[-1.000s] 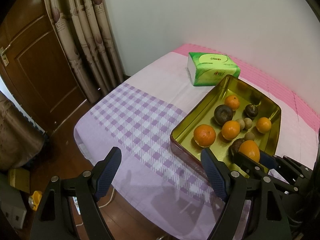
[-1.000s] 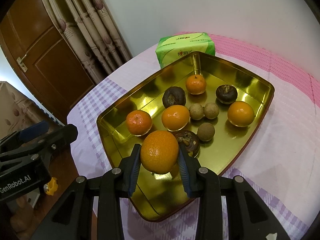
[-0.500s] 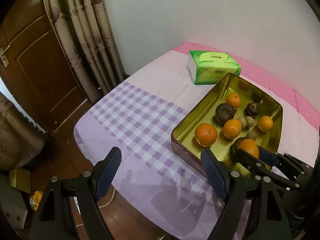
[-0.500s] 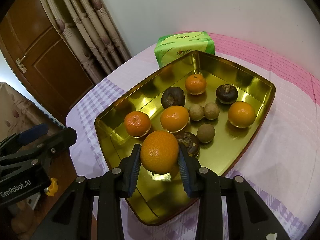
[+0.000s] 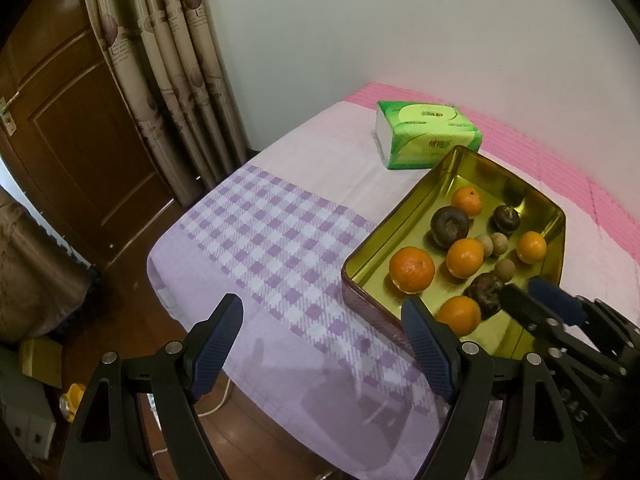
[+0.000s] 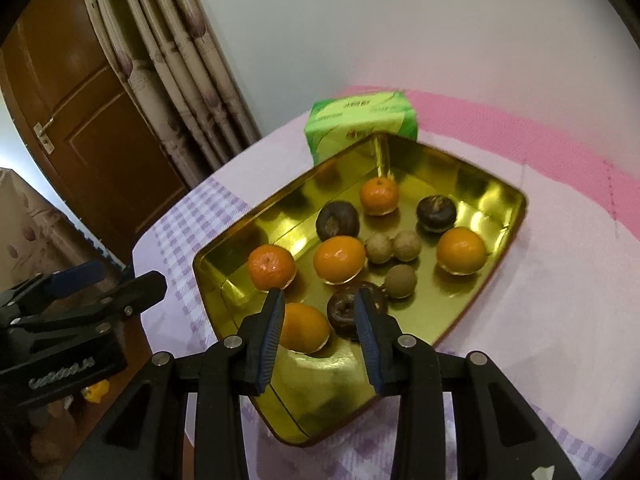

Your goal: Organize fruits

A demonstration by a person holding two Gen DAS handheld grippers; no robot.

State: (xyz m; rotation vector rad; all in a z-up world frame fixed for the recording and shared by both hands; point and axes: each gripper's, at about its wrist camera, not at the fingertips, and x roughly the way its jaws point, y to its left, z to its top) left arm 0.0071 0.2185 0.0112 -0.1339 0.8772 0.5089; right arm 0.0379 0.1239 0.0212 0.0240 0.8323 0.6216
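Tray: the gold tin tray [image 6: 508, 216] sits right of centre on the cloth-covered bench [image 5: 280, 240], and every fruit I can see is inside it.
Oranges: five lie in the tray. In the right wrist view one is at upper centre [image 6: 379, 196], one at right [image 6: 461, 250], one mid-tray [image 6: 339, 260], one at left [image 6: 271, 267], and the nearest orange [image 6: 304, 329] lies by the near left wall.
Dark fruits: three round, brown-black fruits, possibly mangosteens, at [image 6: 337, 221], [image 6: 436, 213] and [image 6: 347, 316]; they are mixed in among the oranges.
Small brown fruits: three longan-like balls cluster in the middle [image 6: 378, 248], [image 6: 406, 245], [image 6: 401, 281].
Right gripper: the right gripper [image 6: 318, 328] hovers low over the near end of the tray with its fingers parted and nothing between the pads; the nearest orange rests on the tray floor just past the left finger, free of it.
Left gripper: the left gripper [image 5: 320, 352] hangs over the purple checked cloth at the lower left, fingers spread wide and empty, well away from the fruit.
Done so far: I'd judge the gathering complete, since no fruit shows loose on the cloth.
Left to do: if sorting by kind is wanted, that remains, as the kinds lie interleaved.
Bystander item: a green tissue pack [image 5: 428, 134] stands beside the tray's far corner.
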